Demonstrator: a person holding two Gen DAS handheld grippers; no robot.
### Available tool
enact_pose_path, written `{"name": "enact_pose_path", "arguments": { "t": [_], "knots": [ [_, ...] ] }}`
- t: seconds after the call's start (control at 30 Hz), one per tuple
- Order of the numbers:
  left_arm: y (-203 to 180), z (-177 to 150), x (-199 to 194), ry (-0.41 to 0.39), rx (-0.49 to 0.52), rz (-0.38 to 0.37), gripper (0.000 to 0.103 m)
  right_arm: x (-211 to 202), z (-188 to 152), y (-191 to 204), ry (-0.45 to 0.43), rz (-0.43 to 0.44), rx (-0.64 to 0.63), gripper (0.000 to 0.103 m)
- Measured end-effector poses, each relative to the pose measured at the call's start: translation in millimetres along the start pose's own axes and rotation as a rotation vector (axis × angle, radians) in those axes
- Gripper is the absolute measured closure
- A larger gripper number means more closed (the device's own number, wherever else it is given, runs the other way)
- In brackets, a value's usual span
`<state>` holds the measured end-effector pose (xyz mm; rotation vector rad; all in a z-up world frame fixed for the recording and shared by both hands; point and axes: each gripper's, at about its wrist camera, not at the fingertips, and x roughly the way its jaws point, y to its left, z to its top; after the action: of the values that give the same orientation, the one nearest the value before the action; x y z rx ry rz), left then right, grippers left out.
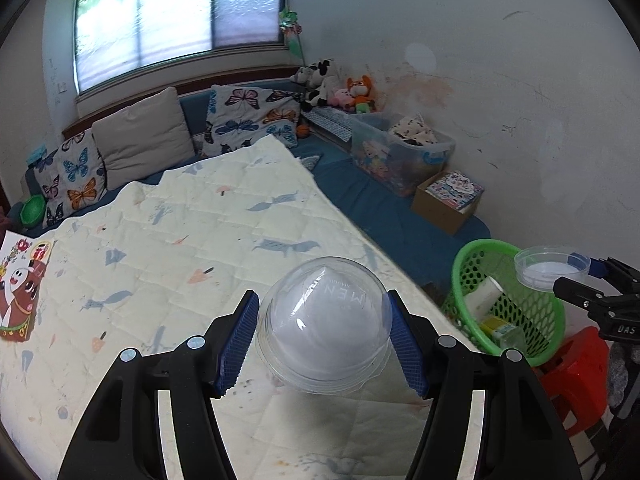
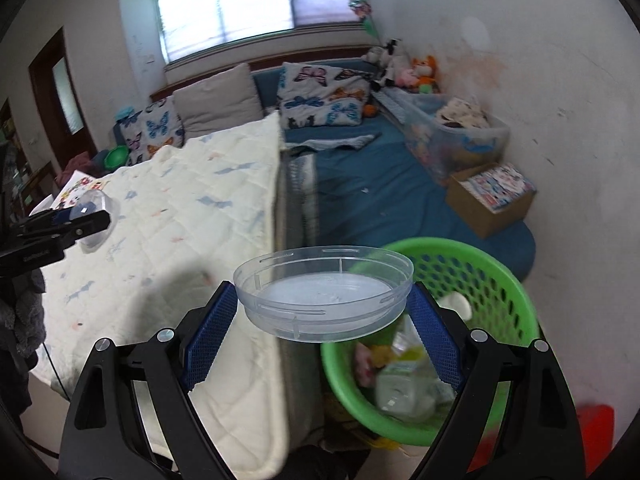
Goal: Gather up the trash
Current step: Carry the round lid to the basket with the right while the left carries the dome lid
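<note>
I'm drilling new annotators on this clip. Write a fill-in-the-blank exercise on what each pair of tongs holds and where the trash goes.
1. The left tongs are shut on a clear ____ lid.
2. The right tongs grip a shallow clear dish over the ____ basket.
3. The basket stands on a ____ stool.
4. The quilt under the left tongs is printed with ____.

Missing words: dome; green; red; fish

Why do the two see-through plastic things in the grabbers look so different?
The dome lid is tall and rounded; the shallow lid is flat and wide. The dome lid hangs over the quilt, in the left tool; the shallow lid is by the green basket, in the right tool. Both are clear plastic, both gripped.
</note>
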<state>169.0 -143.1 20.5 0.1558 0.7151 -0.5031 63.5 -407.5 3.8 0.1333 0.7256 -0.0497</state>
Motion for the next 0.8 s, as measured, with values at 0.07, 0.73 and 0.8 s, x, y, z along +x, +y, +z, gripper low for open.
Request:
{"name": "enact_pose_path", "arguments": {
  "t": [0.07, 0.73, 0.8],
  "knots": [
    [-8.3, 2.9, 0.3, -0.001, 0.01, -0.012, 0.041, -1.7, -4.3, -11.6, 0.004, -0.019, 0.017, 0.017],
    [-86.9, 23.5, 9.9, 0.008, 0.116, -0.094, 0.041, 9.1, -37.3, -108.9, 0.076, -0.176, 0.169, 0.016],
    [-93.2, 25.2, 10.1, 0.008, 0.126, -0.102, 0.041, 11.8, -39.9, -116.6, 0.083, -0.183, 0.185, 0.016]
  ]
}}
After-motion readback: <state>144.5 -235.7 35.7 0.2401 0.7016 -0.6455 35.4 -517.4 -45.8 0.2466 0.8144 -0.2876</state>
